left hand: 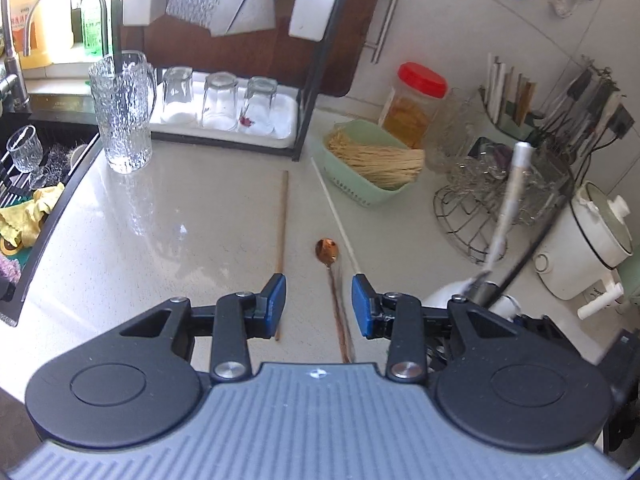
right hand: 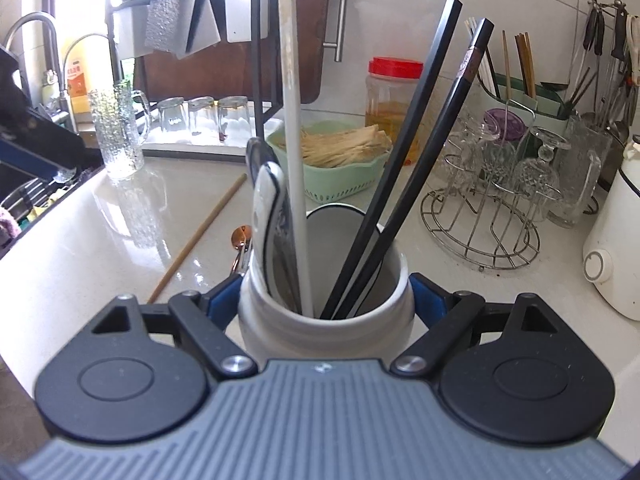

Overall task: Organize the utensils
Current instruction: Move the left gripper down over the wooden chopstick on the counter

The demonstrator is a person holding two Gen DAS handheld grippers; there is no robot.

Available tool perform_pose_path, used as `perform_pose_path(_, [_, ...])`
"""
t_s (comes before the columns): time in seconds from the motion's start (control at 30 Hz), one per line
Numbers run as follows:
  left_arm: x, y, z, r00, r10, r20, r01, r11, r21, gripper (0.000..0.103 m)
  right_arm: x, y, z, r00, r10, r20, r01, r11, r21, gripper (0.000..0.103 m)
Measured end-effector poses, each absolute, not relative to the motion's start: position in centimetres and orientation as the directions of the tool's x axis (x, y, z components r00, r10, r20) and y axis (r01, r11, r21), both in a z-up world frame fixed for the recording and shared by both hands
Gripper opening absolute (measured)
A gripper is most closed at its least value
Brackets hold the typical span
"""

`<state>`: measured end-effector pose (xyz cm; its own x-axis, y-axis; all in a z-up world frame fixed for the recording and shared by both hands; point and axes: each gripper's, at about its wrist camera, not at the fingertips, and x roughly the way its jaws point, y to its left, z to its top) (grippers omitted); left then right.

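Utensils on pale stone countertop (left hand: 160,240): brown wooden chopstick (left hand: 282,232), copper-coloured long-handled spoon (left hand: 329,258) and thin white chopstick (left hand: 336,216) lying loose, the spoon between the spread, empty fingers of the left gripper (left hand: 319,306). Right gripper (right hand: 324,300) clamps white ceramic utensil jar (right hand: 324,320). Jar holds two black chopsticks (right hand: 420,120), one white chopstick (right hand: 292,120) and patterned ceramic spoons (right hand: 270,216), all upright.

I could read no text anywhere. An orange bottle (right hand: 78,80) by the faucet (right hand: 40,28) carried a label with characters too blurred to make out, and a green bottle (left hand: 93,20) behind it was just as unclear.
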<state>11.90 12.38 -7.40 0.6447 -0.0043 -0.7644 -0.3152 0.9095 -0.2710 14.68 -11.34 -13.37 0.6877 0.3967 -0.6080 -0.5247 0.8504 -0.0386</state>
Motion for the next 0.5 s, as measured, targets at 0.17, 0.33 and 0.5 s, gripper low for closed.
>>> perform_pose_path(0.17, [14.8,14.6,-9.9,0.621,-0.036,-0.783,-0.313,0.905,-0.289,0.046,14.6,-10.9,-13.2,0.693,0.361,-0.624,-0.493,0.869,-0.044,0.09])
perform_pose_path(0.33, [18.2,16.0,-12.6,0.592,-0.05,-0.805,-0.29,0.918,-0.271,0.046,14.4,-10.4,-13.1,0.7,0.317,-0.64,-0.448,0.893,-0.047,0.09])
perform_pose_path(0.5, [21.7,17.1,-15.3,0.575,-0.067,-0.815,-0.28,0.92,-0.273,0.046,14.7,-10.0,-12.7,0.687,0.283,-0.669,-0.421,0.906,-0.049,0.09])
